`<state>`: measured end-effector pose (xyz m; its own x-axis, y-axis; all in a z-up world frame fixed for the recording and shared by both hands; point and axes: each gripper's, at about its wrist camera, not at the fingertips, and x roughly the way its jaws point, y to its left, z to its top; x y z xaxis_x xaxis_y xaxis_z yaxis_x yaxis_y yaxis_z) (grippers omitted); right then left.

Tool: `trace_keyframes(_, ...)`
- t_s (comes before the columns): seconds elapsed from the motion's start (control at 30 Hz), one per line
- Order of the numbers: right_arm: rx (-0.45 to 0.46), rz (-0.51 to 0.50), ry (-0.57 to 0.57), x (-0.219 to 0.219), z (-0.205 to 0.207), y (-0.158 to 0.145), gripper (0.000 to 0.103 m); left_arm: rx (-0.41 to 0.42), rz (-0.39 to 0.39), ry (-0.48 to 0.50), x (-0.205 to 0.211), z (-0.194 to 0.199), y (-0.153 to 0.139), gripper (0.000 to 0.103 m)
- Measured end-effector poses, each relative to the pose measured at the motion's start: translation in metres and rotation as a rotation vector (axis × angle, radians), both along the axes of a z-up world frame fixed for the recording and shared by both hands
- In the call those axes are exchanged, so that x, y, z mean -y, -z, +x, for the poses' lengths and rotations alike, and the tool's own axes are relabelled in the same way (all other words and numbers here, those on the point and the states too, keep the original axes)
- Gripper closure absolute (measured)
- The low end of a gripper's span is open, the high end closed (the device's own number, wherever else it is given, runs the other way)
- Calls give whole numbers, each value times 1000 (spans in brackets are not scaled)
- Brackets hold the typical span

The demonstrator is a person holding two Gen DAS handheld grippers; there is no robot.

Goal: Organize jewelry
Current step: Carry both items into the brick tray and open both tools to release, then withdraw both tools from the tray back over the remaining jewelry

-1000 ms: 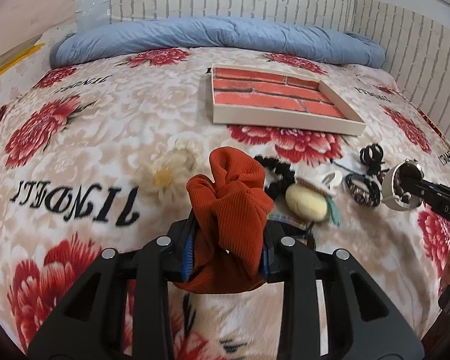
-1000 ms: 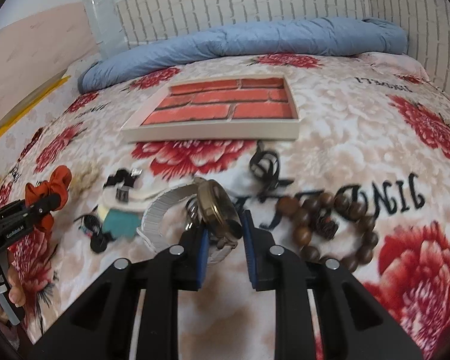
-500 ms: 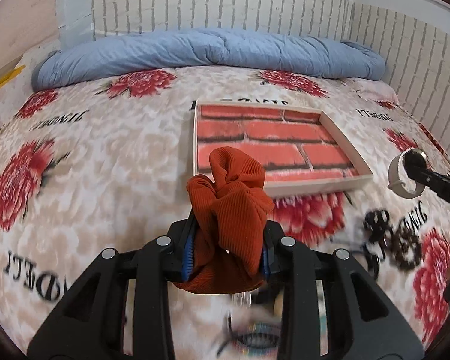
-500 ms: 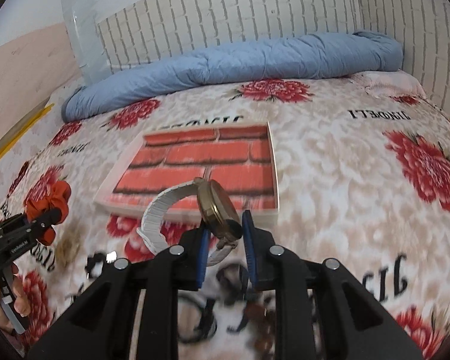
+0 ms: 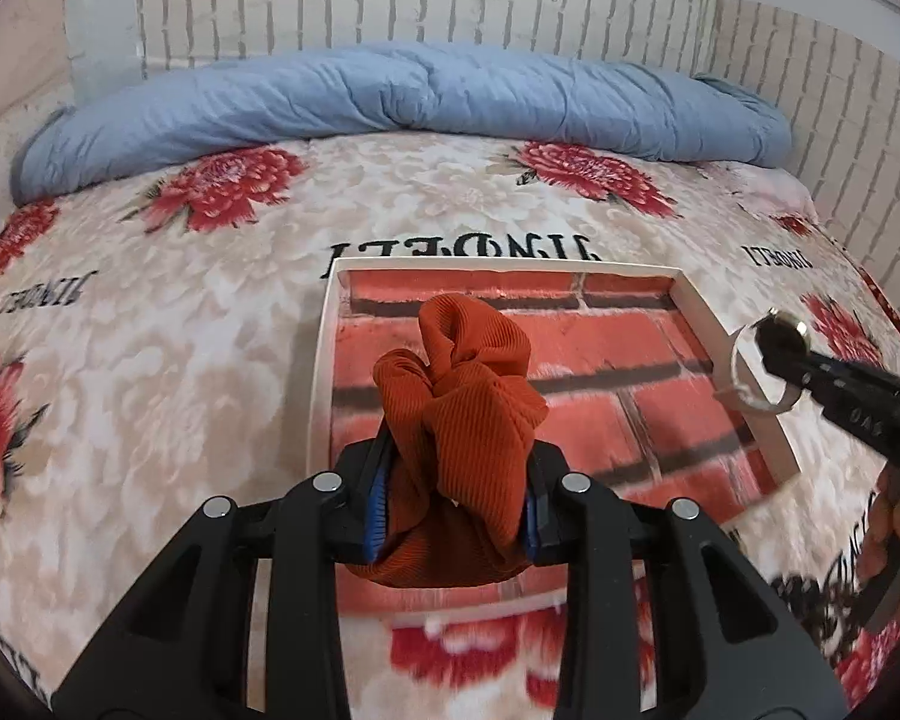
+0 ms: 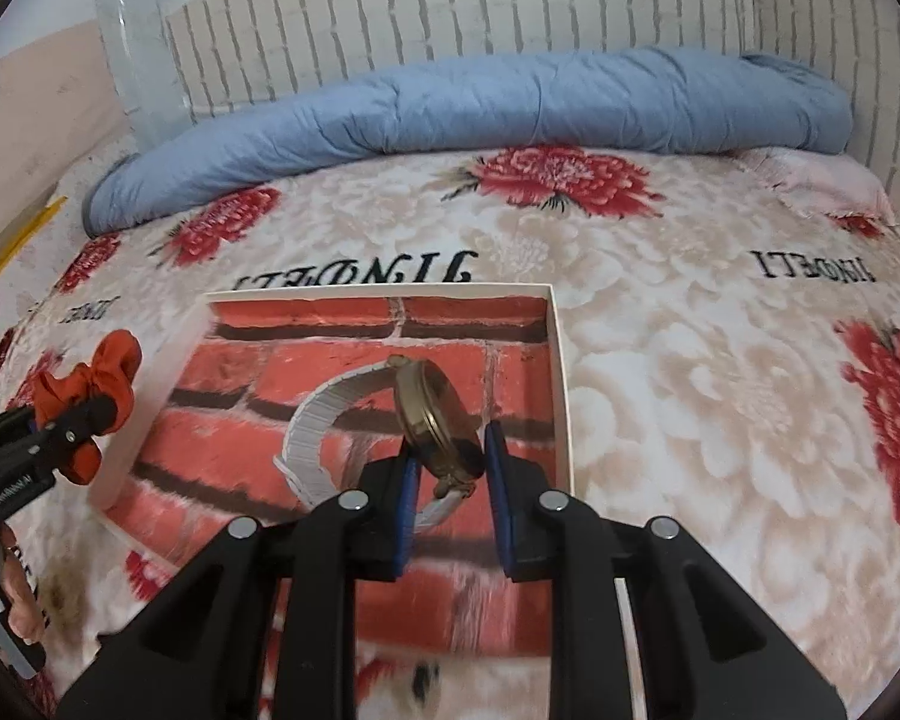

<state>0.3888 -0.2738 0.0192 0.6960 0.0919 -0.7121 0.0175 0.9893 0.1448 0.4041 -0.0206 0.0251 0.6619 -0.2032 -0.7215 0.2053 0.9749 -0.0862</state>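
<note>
Tray (image 5: 324,384) sits mid-frame on the bed, in both wrist views: shallow, white-rimmed, floor printed as red brick with dark mortar lines. Nothing lies on the tray floor where I can see it; the near strip is hidden behind the gripper bodies in both views.

Left gripper (image 5: 455,495): jaws narrow, blue pads clamped on a rust-orange ribbed scrunchie (image 5: 459,414). Scrunchie bunches up above the fingers, held in the air over the tray's near half. From the right wrist view the same scrunchie (image 6: 84,387) shows at far left, just outside the tray's left rim (image 6: 150,396).

Right gripper (image 6: 450,471): jaws narrow, pinching a wristwatch (image 6: 429,414) by its brass-coloured case; white strap loops out to the left of the pads. Watch hangs over the tray's centre-right area, not resting on it. In the left wrist view the watch (image 5: 750,360) is at the right edge, over the tray's right rim.

Bedspread (image 5: 150,360): cream floral with red blooms. Black lettering printed on it, upside down from here, reads roughly "JINDELI"; repeated just above the tray's far rim, at upper right and at mid-left. Small white text on the side of the left gripper body at lower left of the right wrist view, too small to read.

Rolled blue quilt (image 6: 510,102) runs along the top, against a brick-pattern wall (image 6: 450,6). Dark blurred items at lower right of the left wrist view, can't make them out.
</note>
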Motion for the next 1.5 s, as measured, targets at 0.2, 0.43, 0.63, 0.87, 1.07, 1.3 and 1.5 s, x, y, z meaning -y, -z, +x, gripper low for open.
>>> trace_keyframes(0.2,-57,49,24,6,47,23,81,-36,60,1,13,46,23,72)
trace_keyframes(0.43,-110,-5,10,-1,76,42,81,-124,79,3,19,84,47,72)
trace_keyframes(0.63,-134,-39,9,1,87,50,81,-168,80,-6,23,99,58,71)
trace_keyframes(0.87,-151,-47,19,1,89,57,82,-200,65,-37,18,105,65,70)
trace_keyframes(1.07,-139,-50,17,-1,87,55,81,-194,106,-59,20,104,64,56)
trace_keyframes(1.3,-76,-22,-13,1,70,29,61,-157,119,-73,18,91,54,43)
trace_keyframes(1.5,-36,-16,-15,3,35,-4,60,-64,142,-91,13,54,18,24)
